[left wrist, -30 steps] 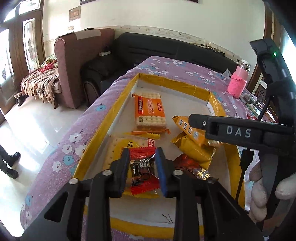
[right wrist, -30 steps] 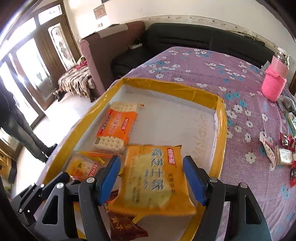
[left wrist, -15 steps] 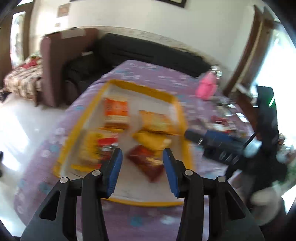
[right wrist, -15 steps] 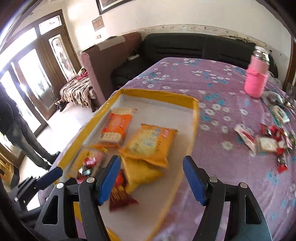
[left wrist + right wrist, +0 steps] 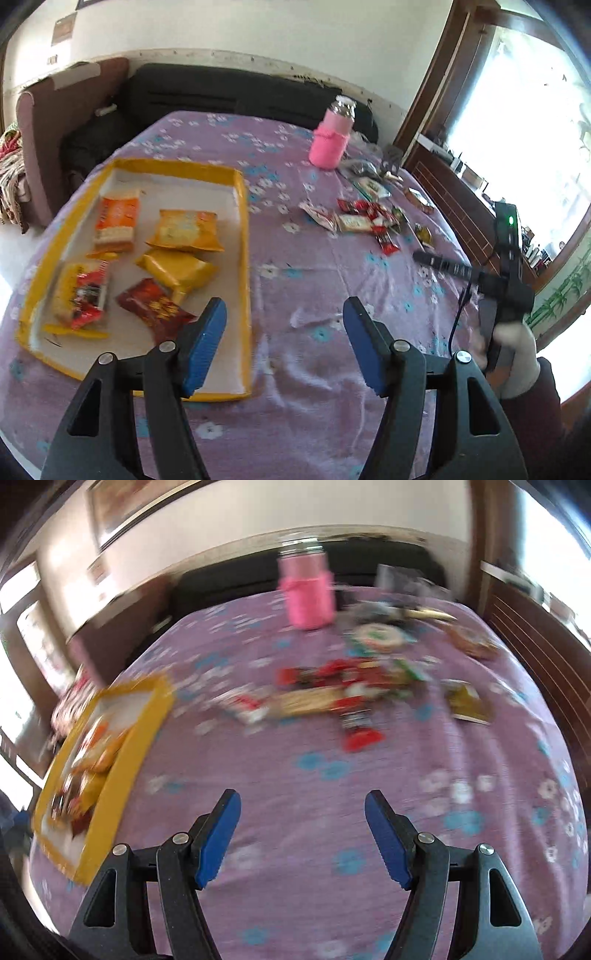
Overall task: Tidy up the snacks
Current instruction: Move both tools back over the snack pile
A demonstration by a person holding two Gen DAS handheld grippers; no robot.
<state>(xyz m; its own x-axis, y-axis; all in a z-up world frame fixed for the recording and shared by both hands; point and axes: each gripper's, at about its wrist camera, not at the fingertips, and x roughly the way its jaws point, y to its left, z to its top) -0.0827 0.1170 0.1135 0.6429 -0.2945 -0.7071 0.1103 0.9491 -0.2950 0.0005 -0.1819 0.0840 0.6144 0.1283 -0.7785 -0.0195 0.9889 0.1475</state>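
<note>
Over the purple tablecloth point(image 5: 314, 288), the left gripper point(image 5: 282, 345) was opening on nothing and the right gripper point(image 5: 303, 836) stood spread, empty, beside the yellow tray point(image 5: 246, 258)

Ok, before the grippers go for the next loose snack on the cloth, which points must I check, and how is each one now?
1. Left gripper empty: ok, jaws opening, nothing between.
2. Right gripper open, empty: ok.
3. Loose snacks on the tablecloth: ok, still waiting.
4. Yellow tray has bare floor: ok.
5. Pink bottle upright, apart from snacks: ok.
6. Which snack is aimed at: cannot tell, right view blurred.
</note>
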